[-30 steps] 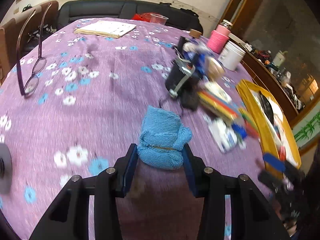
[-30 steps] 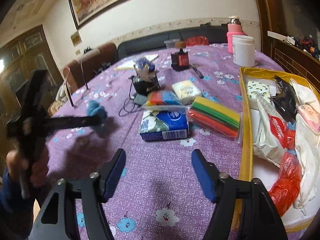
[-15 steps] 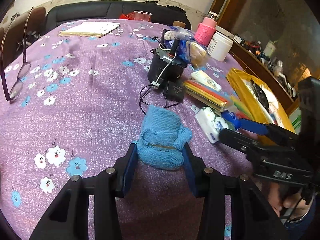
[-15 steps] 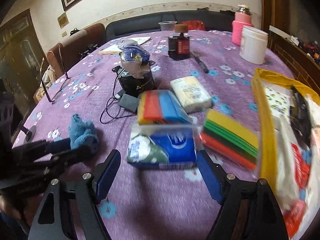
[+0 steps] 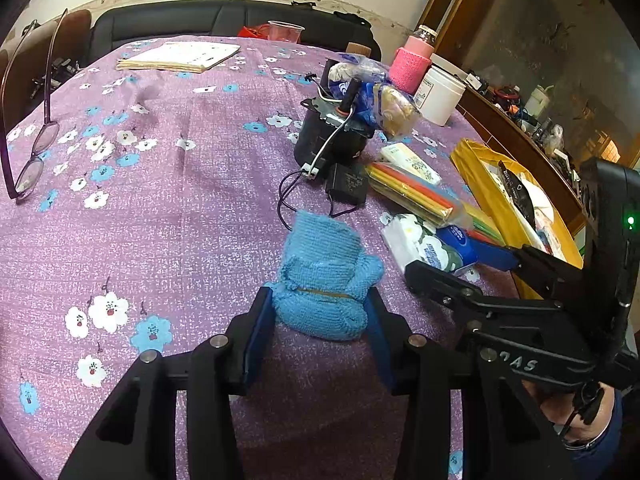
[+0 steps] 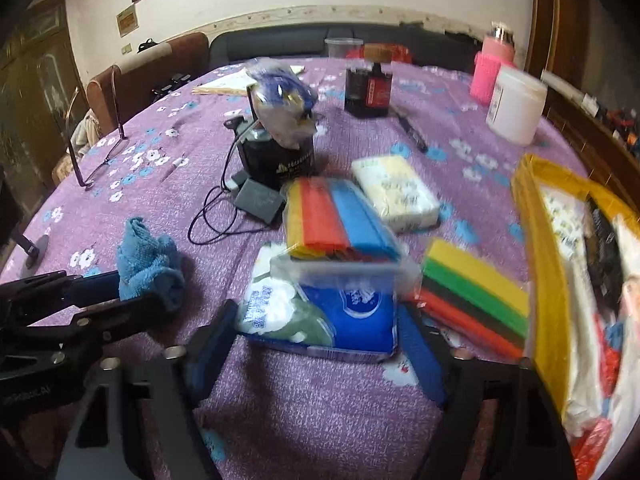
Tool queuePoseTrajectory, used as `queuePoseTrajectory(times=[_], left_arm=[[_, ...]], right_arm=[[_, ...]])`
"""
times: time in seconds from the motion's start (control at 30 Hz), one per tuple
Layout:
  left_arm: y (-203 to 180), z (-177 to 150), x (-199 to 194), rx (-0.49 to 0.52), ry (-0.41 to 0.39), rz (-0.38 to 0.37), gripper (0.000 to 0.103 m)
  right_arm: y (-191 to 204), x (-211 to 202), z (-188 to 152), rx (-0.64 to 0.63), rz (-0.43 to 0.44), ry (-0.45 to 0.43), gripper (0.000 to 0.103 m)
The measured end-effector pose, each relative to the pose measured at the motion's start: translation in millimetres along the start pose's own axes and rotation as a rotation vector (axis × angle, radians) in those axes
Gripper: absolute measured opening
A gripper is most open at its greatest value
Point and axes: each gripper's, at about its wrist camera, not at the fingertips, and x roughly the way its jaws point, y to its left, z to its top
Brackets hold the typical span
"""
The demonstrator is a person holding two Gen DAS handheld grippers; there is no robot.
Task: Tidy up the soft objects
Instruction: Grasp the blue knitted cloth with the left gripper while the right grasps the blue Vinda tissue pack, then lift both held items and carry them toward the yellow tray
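A rolled blue knitted cloth (image 5: 324, 280) rests on the purple flowered tablecloth, and my left gripper (image 5: 318, 300) is shut on its lower end. The right wrist view shows that same cloth (image 6: 148, 268) and the left gripper (image 6: 136, 292) at the left. A blue and white tissue pack (image 6: 320, 308) lies between the fingers of my right gripper (image 6: 316, 312). Those jaws are closing, with the pads beside the pack's ends and no squeeze showing. From the left wrist view, the right gripper (image 5: 448, 258) reaches in from the right around the tissue pack (image 5: 428, 244).
Two packs of coloured sponges (image 6: 344, 220) (image 6: 472, 296) and a pale tissue pack (image 6: 396, 192) lie behind the blue pack. A yellow bag (image 6: 536, 248) of soft items sits at the right. A black device with a cable (image 6: 276, 156), a dark bottle (image 6: 368, 88), a white jar (image 6: 516, 104) and glasses (image 5: 28, 160) stand further off.
My right gripper has moved forward to the tissue pack and now straddles it. The left gripper has stayed shut on the blue cloth in the same spot.
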Motion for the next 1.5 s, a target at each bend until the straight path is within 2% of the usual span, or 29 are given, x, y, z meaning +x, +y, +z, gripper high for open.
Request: queuePoseTrajectory(times=[0.2, 0.43, 0.77, 1.2, 1.5], left_arm=[[0, 0, 0, 0.000, 0.000, -0.001, 0.043], [-1, 0, -1, 0.003, -0.002, -0.001, 0.043], [-5, 0, -6, 0.018, -0.033, 0.000, 0.043], [-9, 0, -20, 0.039, -0.112, -0.015, 0.043], [-11, -1, -24, 0.051, -0.133, -0.003, 0.043]], right_arm=[[3, -32, -16, -0.004, 0.057, -0.048, 0.078], [4, -44, -31, 0.019, 0.085, -0.088, 0.078], [1, -48, -33, 0.037, 0.068, -0.117, 0.078], [-6, -53, -34, 0.076, 0.052, -0.146, 0.078], [-6, -53, -34, 0.076, 0.027, -0.140, 0.078]])
